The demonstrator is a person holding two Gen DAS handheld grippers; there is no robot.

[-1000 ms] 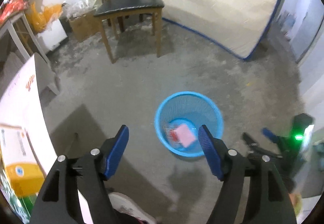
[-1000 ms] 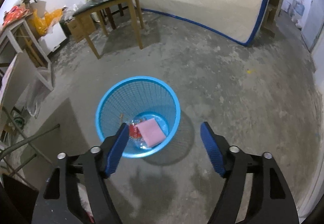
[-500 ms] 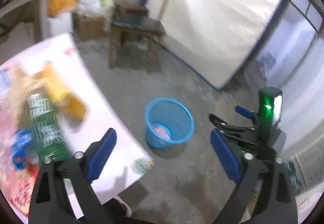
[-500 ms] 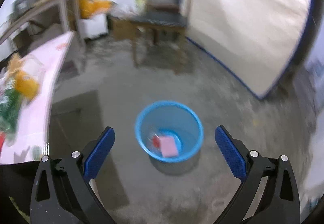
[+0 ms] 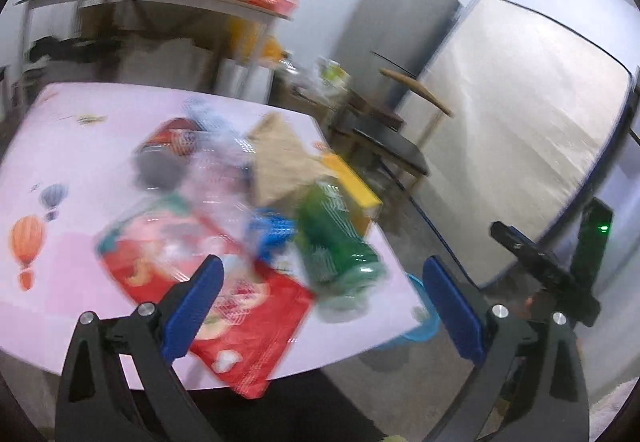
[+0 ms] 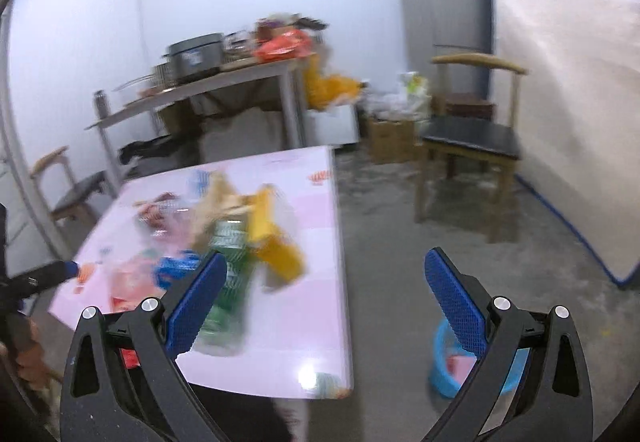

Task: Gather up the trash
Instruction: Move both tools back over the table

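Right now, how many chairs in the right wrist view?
2. A black-seated wooden chair stands right, by the mattress; a second chair is at the left edge, behind the pink table. Others may be hidden.

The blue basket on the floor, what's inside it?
In the right wrist view, the blue basket holds something pink and a bit of red. The right gripper, open and empty, hides most of the inside, so anything else can't be seen.

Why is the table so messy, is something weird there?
Wrappers, a green bottle lying on its side and a yellow box are heaped on the pink table. That is trash waiting for the blue basket.
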